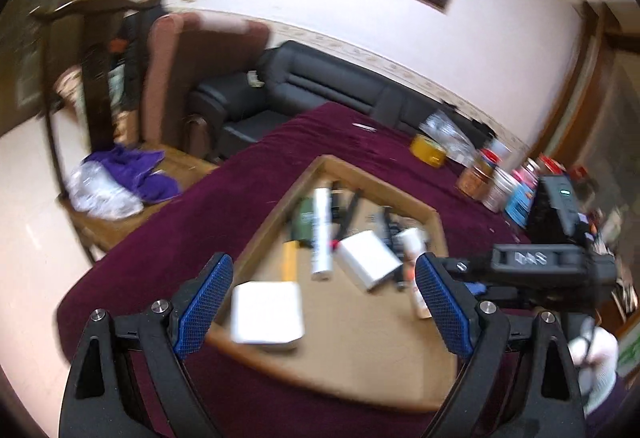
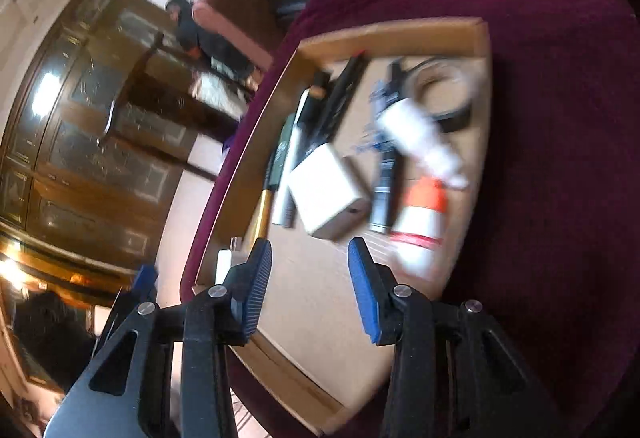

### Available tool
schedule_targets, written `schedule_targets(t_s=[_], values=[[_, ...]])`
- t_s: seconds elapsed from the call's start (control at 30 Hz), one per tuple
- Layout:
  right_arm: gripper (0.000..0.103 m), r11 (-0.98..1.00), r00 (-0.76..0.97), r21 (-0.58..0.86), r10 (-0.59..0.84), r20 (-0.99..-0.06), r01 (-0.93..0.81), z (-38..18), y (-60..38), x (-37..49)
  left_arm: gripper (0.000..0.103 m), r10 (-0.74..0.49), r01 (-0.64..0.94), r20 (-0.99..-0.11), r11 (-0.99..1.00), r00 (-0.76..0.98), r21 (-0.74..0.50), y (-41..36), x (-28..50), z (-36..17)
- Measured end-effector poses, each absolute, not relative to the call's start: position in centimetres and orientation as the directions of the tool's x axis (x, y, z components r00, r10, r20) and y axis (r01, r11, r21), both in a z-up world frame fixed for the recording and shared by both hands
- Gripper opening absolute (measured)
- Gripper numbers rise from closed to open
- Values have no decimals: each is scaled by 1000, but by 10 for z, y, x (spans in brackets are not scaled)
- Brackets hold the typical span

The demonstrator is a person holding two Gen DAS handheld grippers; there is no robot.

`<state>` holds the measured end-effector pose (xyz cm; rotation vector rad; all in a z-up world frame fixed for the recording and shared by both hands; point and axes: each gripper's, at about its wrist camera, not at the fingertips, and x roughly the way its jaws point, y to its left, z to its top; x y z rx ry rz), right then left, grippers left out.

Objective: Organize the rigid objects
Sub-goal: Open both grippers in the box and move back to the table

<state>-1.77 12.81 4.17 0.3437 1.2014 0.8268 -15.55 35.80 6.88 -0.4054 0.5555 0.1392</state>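
Note:
A shallow cardboard tray (image 1: pixel 384 190) lies on the maroon table cloth (image 1: pixel 168 246). In it lie a flat white box (image 1: pixel 266 316), a second white box (image 1: pixel 366 258), a white tube (image 1: pixel 322 234) and a white-and-orange bottle (image 1: pixel 416 290). My left gripper (image 1: pixel 324 266) hangs open and wide above the tray's near part, and the flat white box lies below its left finger. My right gripper (image 2: pixel 309 244) is open over the tray (image 2: pixel 392 34) with nothing between its pads. The white box (image 2: pixel 328 190) and the bottle (image 2: pixel 420 198) lie just beyond it. A tape roll (image 2: pixel 444 94) rests at the far end.
A yellow tape roll (image 1: pixel 428 152) and several jars (image 1: pixel 484 178) stand on the cloth at the far right. A black sofa (image 1: pixel 320 78) runs behind the table. A purple cloth (image 1: pixel 136 174) lies on a wooden side table, left. A person (image 1: pixel 140 34) stands in the background.

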Motion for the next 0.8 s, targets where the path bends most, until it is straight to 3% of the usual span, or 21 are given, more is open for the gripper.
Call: schedule_targets(t_s=[0.17, 0.37, 0.47, 0.57, 0.67, 0.73, 0.8], values=[[39, 722, 284, 614, 691, -665, -319, 55, 45, -35, 90, 4, -133, -536, 970, 844, -203, 303, -91, 76], [39, 781, 415, 586, 616, -669, -216, 56, -48, -55, 90, 74, -97, -688, 995, 722, 5, 251, -30, 53], [39, 798, 472, 582, 579, -665, -158, 52, -87, -65, 90, 109, -100, -708, 993, 698, 54, 243, -24, 51], [39, 790, 502, 606, 564, -656, -95, 45, -126, -69, 90, 105, -76, -702, 994, 704, 72, 231, -18, 49], [39, 775, 538, 630, 552, -637, -49, 44, -162, -78, 90, 21, -14, -815, 1000, 579, 16, 215, -3, 25], [39, 778, 564, 627, 532, -631, -32, 46, -182, -85, 89, 57, 6, -836, 997, 546, 72, 201, -2, 19], [39, 780, 584, 626, 513, -628, -12, 47, -208, -91, 89, 22, -13, -846, 1000, 532, 18, 201, -8, 19]])
